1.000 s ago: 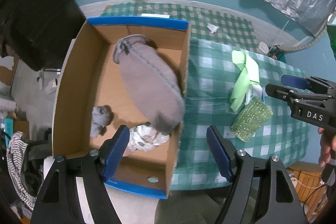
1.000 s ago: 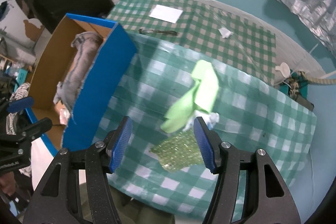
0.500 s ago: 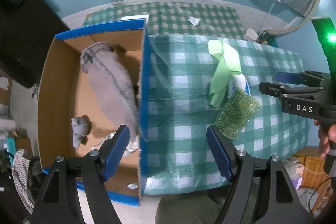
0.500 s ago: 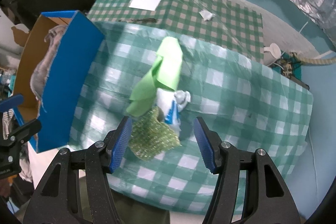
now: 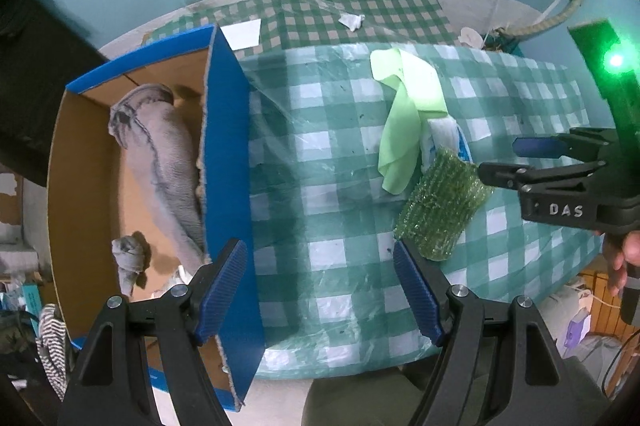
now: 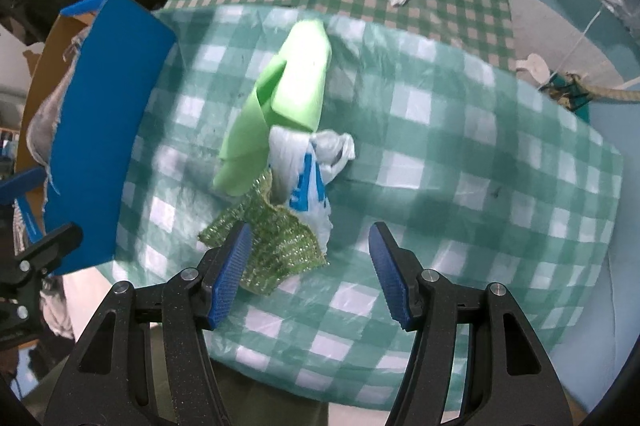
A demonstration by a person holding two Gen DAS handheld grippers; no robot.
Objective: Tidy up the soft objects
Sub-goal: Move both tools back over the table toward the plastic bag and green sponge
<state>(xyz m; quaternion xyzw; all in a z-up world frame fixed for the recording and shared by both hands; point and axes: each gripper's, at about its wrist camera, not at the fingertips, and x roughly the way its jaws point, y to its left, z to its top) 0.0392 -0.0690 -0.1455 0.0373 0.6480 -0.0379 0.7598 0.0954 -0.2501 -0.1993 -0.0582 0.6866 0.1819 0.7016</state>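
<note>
Near the middle of the table point(image 6: 460, 162), toward its right edge as the left wrist view shows it, we see three soft things bunched together and touching: one light green cloth point(image 6: 288, 94), one white and blue plastic bag point(image 6: 308, 182) and one glittery green scrubbing pad point(image 6: 276, 242). Our right gripper point(image 6: 310, 268) hangs above them with its jaws spread and nothing between the pads; the scrubbing pad lies just under its left finger. Our left gripper point(image 5: 320, 286) hovers over the table's left side, jaws spread wide and empty, one finger above the blue wall of the cardboard box point(image 5: 226, 162).

That box stands at the table's left edge. Inside it we count one large grey cloth point(image 5: 160, 154), one small grey bundle point(image 5: 128, 258) and a crumpled pale item low in the box, mostly hidden.

We judge the main risk to be the overlap. If the right gripper closes on the pile, it may take the bag or the cloth along with the pad, or pinch only a loose edge that slips out on the way to the box. A clear plastic sheet point(image 5: 304, 130) covers the checked tablecloth, and a low grasp could snag it and drag everything. The two grippers are near each other, so they might collide.
</note>
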